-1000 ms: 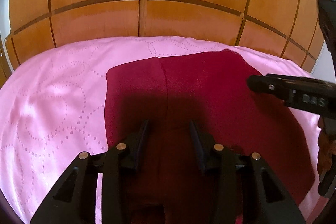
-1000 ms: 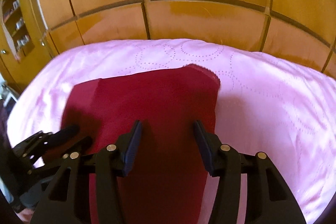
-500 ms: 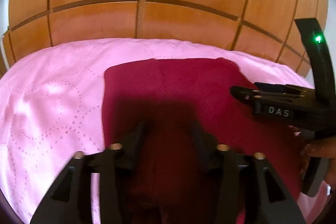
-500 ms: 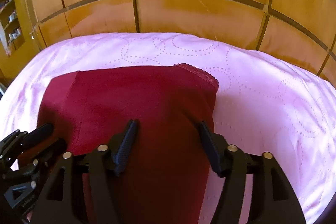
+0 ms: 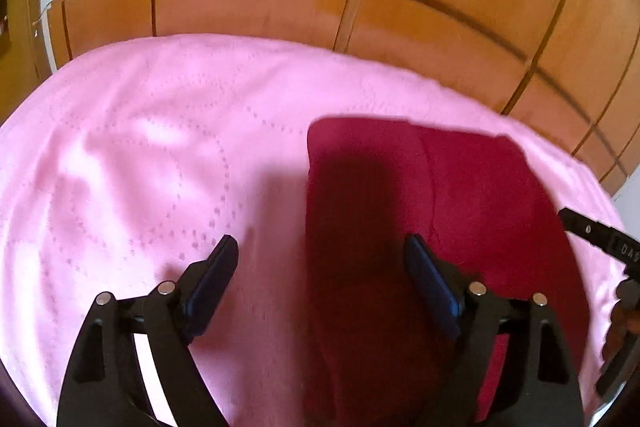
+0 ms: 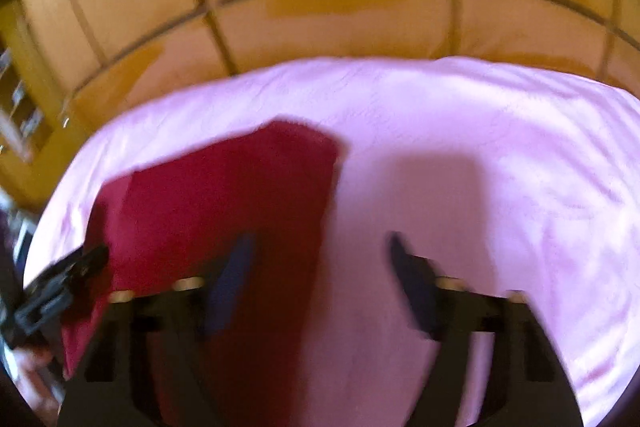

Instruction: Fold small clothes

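A: One red garment (image 5: 460, 227) lies flat, folded, on the pink bedspread (image 5: 140, 167); further folds may remain.

B: Left gripper (image 5: 322, 259), jaws just opening, straddles its left edge empty; right gripper (image 6: 320, 263), just narrowing, straddles its right edge, open.

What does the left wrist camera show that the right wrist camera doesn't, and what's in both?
Only the left wrist view shows the left gripper head on, jaws spread wide above the cloth's left edge, and the dotted stitching on the pink bedspread. Only the right wrist view shows the shelves at far left and the right gripper head on, blurred, its jaws apart over the cloth's right edge. Both show the dark red cloth flat on the bedspread, the wooden panels behind, and the other gripper at the frame edge.
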